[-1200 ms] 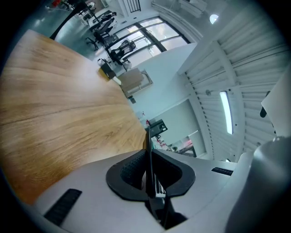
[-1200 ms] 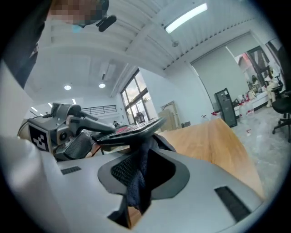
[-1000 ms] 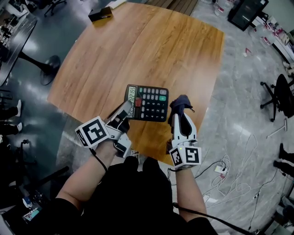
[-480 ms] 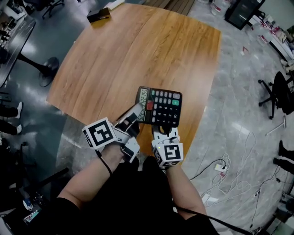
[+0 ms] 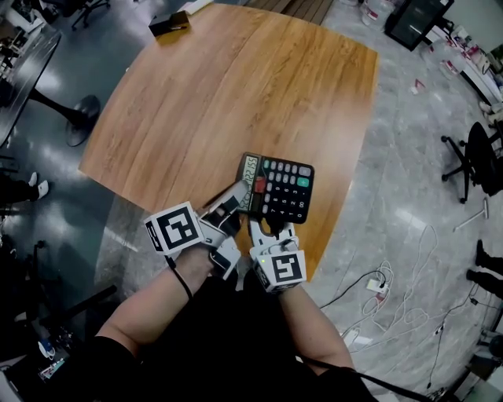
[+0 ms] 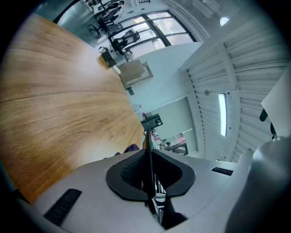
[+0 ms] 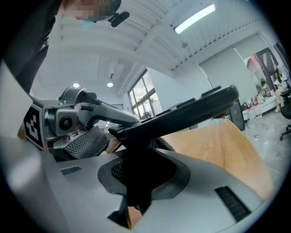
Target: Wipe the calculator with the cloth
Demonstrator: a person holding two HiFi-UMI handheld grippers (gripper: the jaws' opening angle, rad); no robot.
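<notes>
A black calculator [image 5: 281, 188] with a pale display strip is held above the near edge of the wooden table [image 5: 220, 102]. My left gripper [image 5: 240, 196] is shut on its display-side edge; in the left gripper view that edge [image 6: 148, 150] runs as a thin dark line between the pads. My right gripper [image 5: 267, 229] sits just below the calculator's near edge. It is shut on a dark blue cloth [image 7: 136, 182], which fills its jaws under the calculator's slab [image 7: 191, 111]. In the head view the cloth is hidden. A scrap of cloth [image 6: 132, 148] shows past the left jaws.
A dark box [image 5: 169, 23] lies at the table's far left corner. An office chair [image 5: 479, 161] stands to the right, cables [image 5: 385, 283] trail on the floor near the table's right edge, and a round stand base [image 5: 82, 126] is at the left.
My right gripper with the cloth has swung from the calculator's right side leftwards to under its near edge. The calculator and my left gripper have shifted a little to the right.
</notes>
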